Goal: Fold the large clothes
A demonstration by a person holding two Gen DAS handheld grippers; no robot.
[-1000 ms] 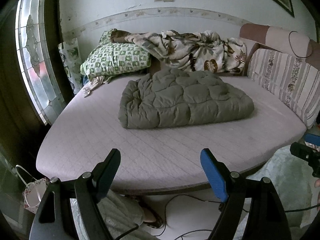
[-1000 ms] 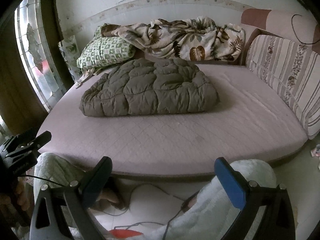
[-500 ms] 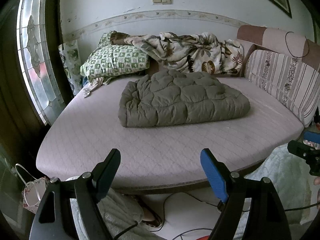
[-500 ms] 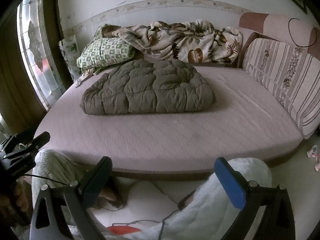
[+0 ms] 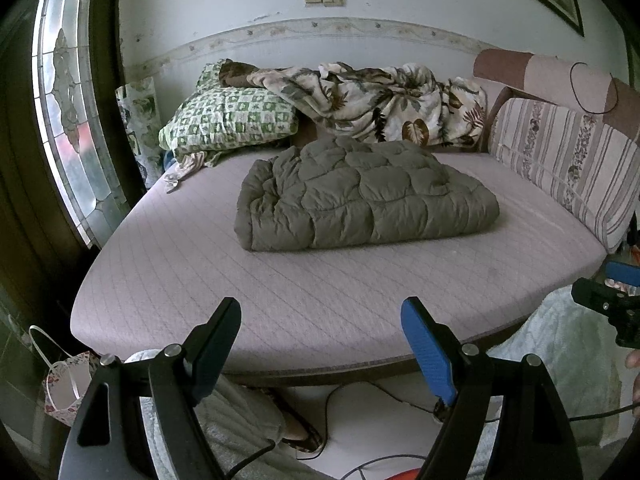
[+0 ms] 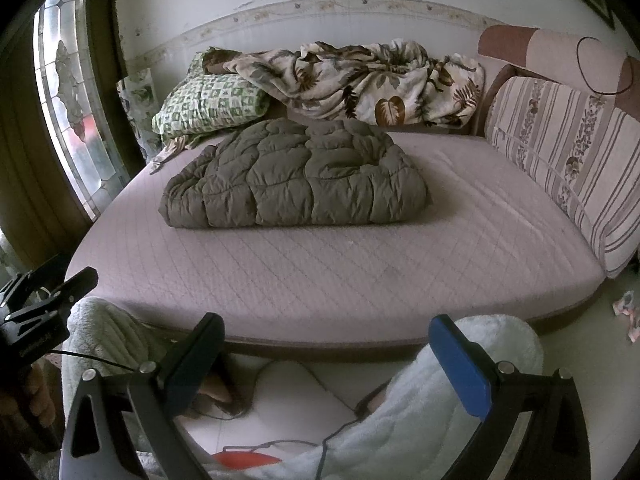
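A grey-green quilted garment point(image 5: 360, 196) lies folded into a thick rectangle in the middle of the pink mattress point(image 5: 280, 292); it also shows in the right wrist view point(image 6: 296, 176). My left gripper point(image 5: 320, 320) is open and empty, held off the near edge of the bed, well short of the garment. My right gripper point(image 6: 324, 332) is open and empty too, also off the near edge. Each gripper shows at the edge of the other's view, the right one point(image 5: 612, 304) and the left one point(image 6: 44, 300).
A green checked pillow point(image 5: 228, 120) and a leaf-print blanket point(image 5: 380, 100) lie at the head of the bed. A striped cushion point(image 5: 568, 164) lines the right side. A stained-glass window point(image 5: 68, 120) is on the left. A gift bag point(image 5: 64, 380), cables and my legs are below.
Both grippers have drawn back and tilted up a little from the bed, so the folded garment looks slightly farther and more wall shows. The jaws stay open.
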